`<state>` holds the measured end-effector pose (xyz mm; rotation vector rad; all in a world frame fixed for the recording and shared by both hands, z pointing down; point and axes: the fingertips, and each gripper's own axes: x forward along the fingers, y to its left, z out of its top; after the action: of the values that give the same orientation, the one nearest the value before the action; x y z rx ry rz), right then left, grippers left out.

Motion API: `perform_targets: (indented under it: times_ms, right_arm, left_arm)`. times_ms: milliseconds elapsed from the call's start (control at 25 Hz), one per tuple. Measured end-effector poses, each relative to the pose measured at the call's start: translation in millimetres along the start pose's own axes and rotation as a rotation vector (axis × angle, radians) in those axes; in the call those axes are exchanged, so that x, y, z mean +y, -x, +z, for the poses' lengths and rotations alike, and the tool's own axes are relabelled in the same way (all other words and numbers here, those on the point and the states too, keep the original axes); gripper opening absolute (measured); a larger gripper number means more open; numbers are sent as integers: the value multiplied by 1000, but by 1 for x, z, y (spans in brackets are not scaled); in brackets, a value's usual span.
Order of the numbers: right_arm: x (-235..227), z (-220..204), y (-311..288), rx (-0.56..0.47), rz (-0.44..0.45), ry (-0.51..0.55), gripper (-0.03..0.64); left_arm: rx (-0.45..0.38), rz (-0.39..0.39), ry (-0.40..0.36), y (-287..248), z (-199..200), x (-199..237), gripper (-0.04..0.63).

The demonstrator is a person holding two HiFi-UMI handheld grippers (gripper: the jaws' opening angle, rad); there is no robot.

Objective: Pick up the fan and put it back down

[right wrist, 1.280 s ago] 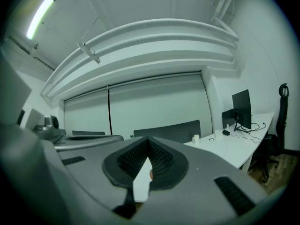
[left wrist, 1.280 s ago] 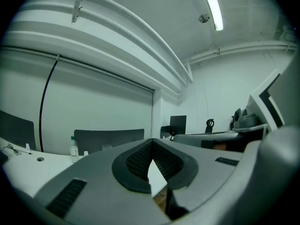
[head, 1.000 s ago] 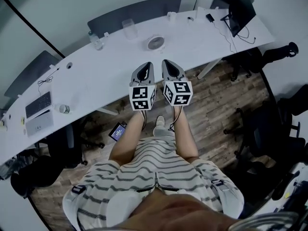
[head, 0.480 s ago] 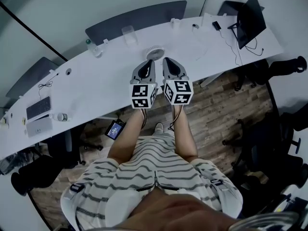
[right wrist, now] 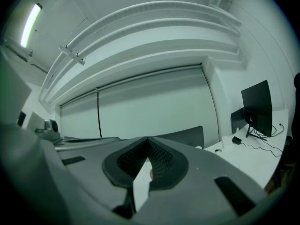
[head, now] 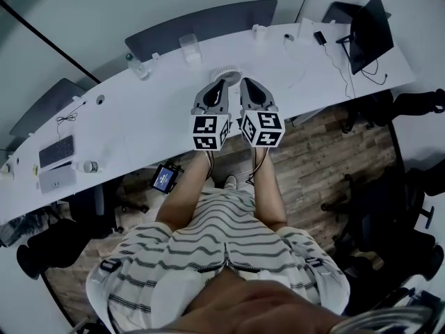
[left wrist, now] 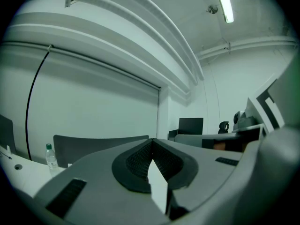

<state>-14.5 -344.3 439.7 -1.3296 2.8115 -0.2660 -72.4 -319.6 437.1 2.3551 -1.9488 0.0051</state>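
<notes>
I stood by as the person held both tools level over the white table [head: 125, 127], side by side. The left tongs [head: 222, 83] were pressed together with nothing between them, and their ribbed pads [left wrist: 136, 162] met at the tip. The right tongs [head: 245, 83] were likewise closed and empty, pads [right wrist: 162, 161] touching at the front.

The fan [head: 227, 72], small, round and white, sat on the table at twelve o'clock from the two tips, just beyond them and partly hidden behind them. I could not tell whether either tip touched it.

A water bottle [head: 131, 64] stood at ten o'clock from the fan, well apart. A clear cup [head: 189, 47] stood nearer, at eleven o'clock. A dark monitor [head: 368, 30] stood at the table's end, at two o'clock.
</notes>
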Motion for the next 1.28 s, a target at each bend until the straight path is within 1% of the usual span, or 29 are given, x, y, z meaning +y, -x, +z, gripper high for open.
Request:
perform_targets:
  times_ms: [200, 400, 800, 920, 1040, 1080, 1160, 1240, 1280]
  right_arm:
    - [-1, 5, -16, 9, -20, 11, 11]
    - [-7, 13, -30, -9, -42, 16, 11]
    - [-8, 11, -64, -11, -64, 15, 11]
    - [-8, 8, -70, -4, -68, 15, 11]
    - [-12, 6, -72, 0, -81, 16, 11]
    - [-13, 5, -72, 1, -86, 15, 11]
    - [-15, 5, -71, -1, -95, 10, 11]
    - [-20, 6, -70, -6, -105, 5, 11]
    - [-21, 6, -70, -7, -108, 4, 11]
  left_arm:
    - [10, -20, 13, -17, 5, 15, 6]
    - [-1, -16, -22, -32, 11, 25, 6]
    - [20, -53, -54, -55, 9, 50, 6]
    - [42, -70, -58, -63, -2, 56, 6]
    - [97, -105, -83, -74, -23, 62, 12]
    - [122, -122, -93, -78, -31, 64, 23]
    - [166, -164, -115, -85, -48, 67, 76]
    - [178, -210, -149, -92, -59, 67, 104]
    - [179, -229, -173, -94, -64, 67, 107]
